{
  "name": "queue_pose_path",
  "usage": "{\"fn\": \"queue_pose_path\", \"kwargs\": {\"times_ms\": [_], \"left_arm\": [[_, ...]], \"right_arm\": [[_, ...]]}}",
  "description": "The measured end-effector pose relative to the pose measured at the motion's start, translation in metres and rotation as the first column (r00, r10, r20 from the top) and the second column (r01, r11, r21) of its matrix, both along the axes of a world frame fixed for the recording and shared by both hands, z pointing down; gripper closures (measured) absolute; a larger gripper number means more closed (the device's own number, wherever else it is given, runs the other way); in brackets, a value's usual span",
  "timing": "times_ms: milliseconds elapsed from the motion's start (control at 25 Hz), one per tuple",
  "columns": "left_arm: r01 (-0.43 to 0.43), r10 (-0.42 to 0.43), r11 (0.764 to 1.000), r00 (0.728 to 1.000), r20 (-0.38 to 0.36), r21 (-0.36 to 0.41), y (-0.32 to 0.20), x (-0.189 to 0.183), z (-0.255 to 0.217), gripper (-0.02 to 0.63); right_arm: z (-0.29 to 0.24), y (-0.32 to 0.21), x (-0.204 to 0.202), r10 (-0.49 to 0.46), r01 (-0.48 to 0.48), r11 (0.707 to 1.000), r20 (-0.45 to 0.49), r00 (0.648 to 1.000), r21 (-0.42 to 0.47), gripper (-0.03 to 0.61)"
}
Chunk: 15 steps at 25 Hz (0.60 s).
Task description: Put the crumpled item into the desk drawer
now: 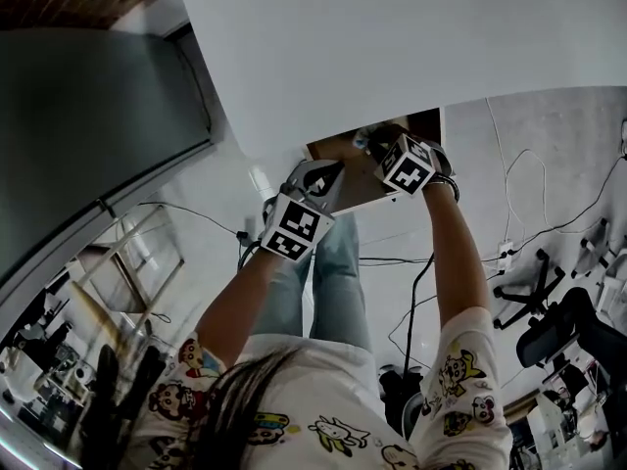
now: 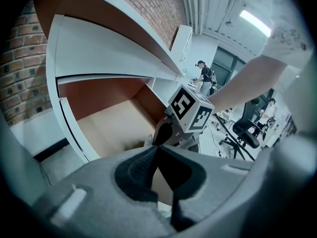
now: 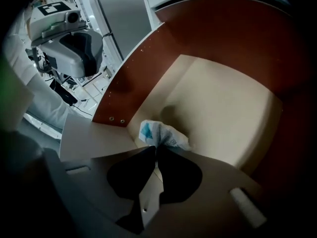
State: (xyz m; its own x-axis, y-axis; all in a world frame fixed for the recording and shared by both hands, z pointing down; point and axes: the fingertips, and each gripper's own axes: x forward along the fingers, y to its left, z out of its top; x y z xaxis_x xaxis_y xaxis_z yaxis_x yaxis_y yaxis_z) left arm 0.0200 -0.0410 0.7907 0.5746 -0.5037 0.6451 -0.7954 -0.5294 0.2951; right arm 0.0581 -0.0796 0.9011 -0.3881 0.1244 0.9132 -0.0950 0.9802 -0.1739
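The desk drawer point(image 3: 223, 108) stands open, with a beige floor and brown walls. My right gripper point(image 3: 156, 148) is shut on the crumpled item point(image 3: 162, 135), a white and blue wrapper, and holds it just above the drawer floor near the front left corner. In the head view the right gripper point(image 1: 367, 143) reaches into the drawer point(image 1: 338, 150) under the white desk top. My left gripper point(image 2: 157, 148) is shut with nothing in it. It hovers beside the drawer's front edge, left of the right gripper's marker cube point(image 2: 190, 110). In the right gripper view the left gripper point(image 3: 79, 41) shows at the upper left.
The white desk top point(image 1: 392, 37) overhangs the drawer. A brick wall point(image 2: 148, 4) runs behind the desk. Office chairs point(image 1: 558, 331) and cables point(image 1: 529, 174) are on the floor to the right. A person point(image 2: 203, 78) stands far off in the room.
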Motion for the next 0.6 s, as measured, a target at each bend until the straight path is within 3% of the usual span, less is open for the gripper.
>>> {"fn": "queue_pose_path", "kwargs": {"times_ms": [280, 600], "left_arm": [[0.008, -0.008, 1.0, 1.0, -0.001, 0.003, -0.002, 0.001, 0.002, 0.615], [0.022, -0.022, 1.0, 1.0, 0.0, 0.012, -0.006, -0.003, -0.005, 0.615]], "right_arm": [[0.01, 0.005, -0.001, -0.001, -0.001, 0.999, -0.03, 1.0, -0.044, 0.491], [0.0, 0.002, 0.001, 0.021, -0.022, 0.999, -0.017, 1.0, -0.047, 0.48]]}}
